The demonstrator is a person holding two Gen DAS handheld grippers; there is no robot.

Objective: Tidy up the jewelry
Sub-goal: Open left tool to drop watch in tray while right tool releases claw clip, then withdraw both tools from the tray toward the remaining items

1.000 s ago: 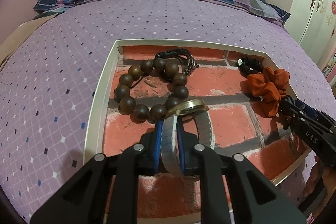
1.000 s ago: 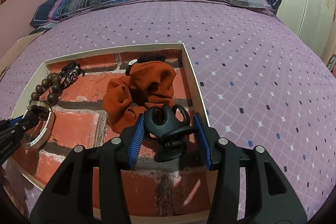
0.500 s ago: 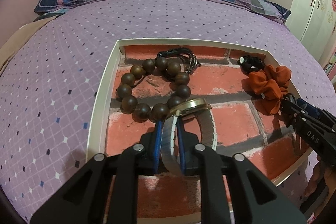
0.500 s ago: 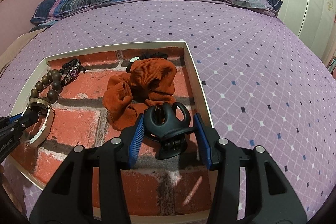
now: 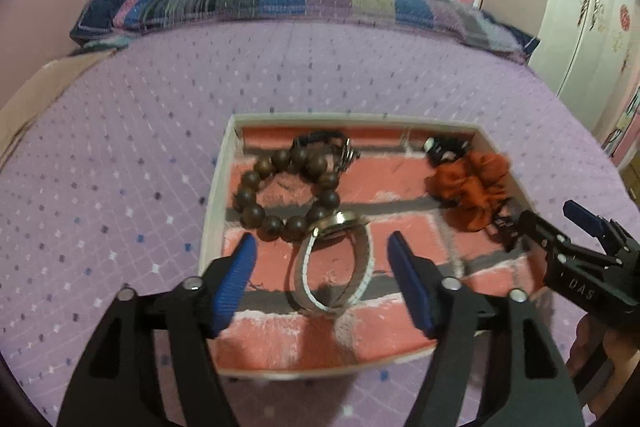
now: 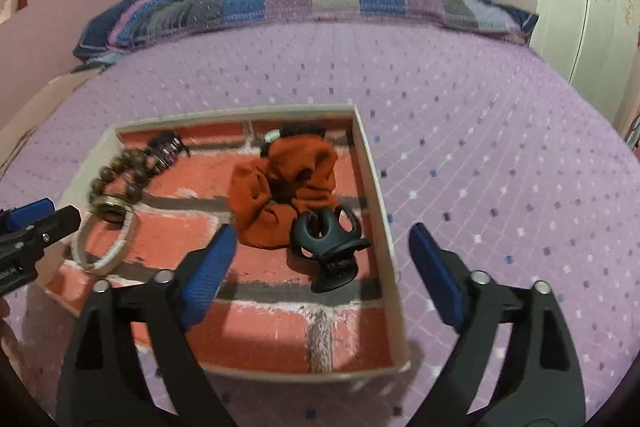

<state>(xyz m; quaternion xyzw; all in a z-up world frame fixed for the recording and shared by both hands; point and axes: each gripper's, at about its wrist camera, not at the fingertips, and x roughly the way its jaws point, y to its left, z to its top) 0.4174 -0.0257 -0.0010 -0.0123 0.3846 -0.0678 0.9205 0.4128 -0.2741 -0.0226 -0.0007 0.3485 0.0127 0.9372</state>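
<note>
Tray: shallow, cream-rimmed, brick-print floor, lying on the purple bedspread. Holds every item listed below.

Left gripper: jaws spread wide, holding nothing, hanging over the tray's near edge.

Right gripper: jaws spread wide, holding nothing, straddling the tray's right rim near the near-right corner.

Watch: pale strap, gold case. Stands on its strap toward the near-left part of the tray, case tipped up against the bead bracelet. Risk: judged unstable; a brush from either blue pad would roll it flat or shove it into the beads.

Bead bracelet: dark wooden beads, left side of the tray, touching the watch case. A black cord bracelet lies at its far side by the far-left corner.

Hair claw: black, resting against the right rim, touching the scrunchie. Risk: the right finger sits outside the rim, so a careless sweep could catch the tray wall and slide the whole tray on the soft bedspread.

Scrunchie: rust-orange, far-right part of the tray, partly covering a small black item I cannot identify.
</note>
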